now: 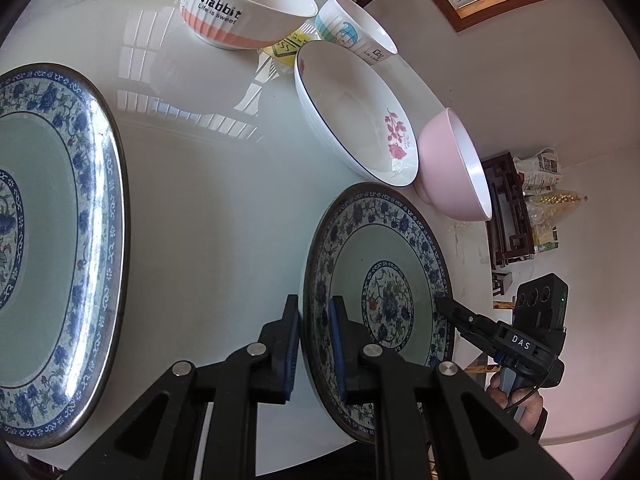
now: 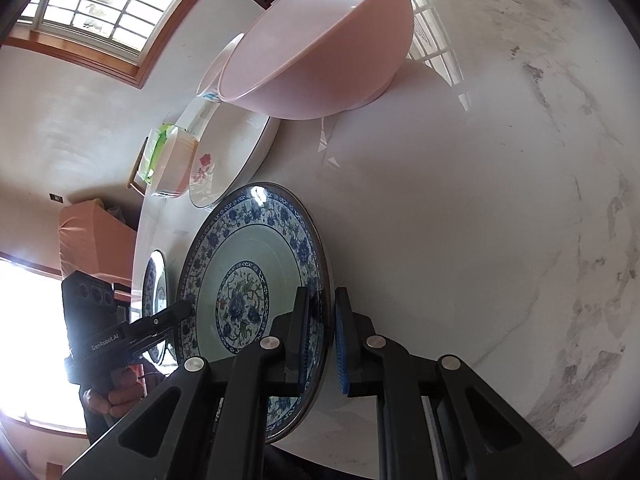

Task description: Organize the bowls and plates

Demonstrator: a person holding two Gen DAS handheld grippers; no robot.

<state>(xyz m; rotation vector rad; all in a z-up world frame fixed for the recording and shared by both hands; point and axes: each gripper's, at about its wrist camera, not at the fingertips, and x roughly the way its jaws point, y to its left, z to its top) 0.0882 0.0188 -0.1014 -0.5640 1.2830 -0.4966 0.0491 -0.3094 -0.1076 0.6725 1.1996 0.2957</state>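
White marble table carries everything. Large blue-floral plate at far left. Smaller blue-floral plate near front edge, flat on table, gripped from both sides: left gripper fingers straddle its left rim, narrow gap; right gripper fingers straddle opposite rim, narrow. Whether pads actually pinch, cannot tell. Behind: rose bowl, pink bowl, Rabbit bowl, small cartoon bowl.

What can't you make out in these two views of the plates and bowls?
- Large oval plate: left wrist view, cut off by the left edge.
- Blue-striped bowl: its print partly hidden behind the rose bowl.
- Small plate: near rim hidden by the right gripper.
- Rabbit bowl: right wrist view, lettering not visible.
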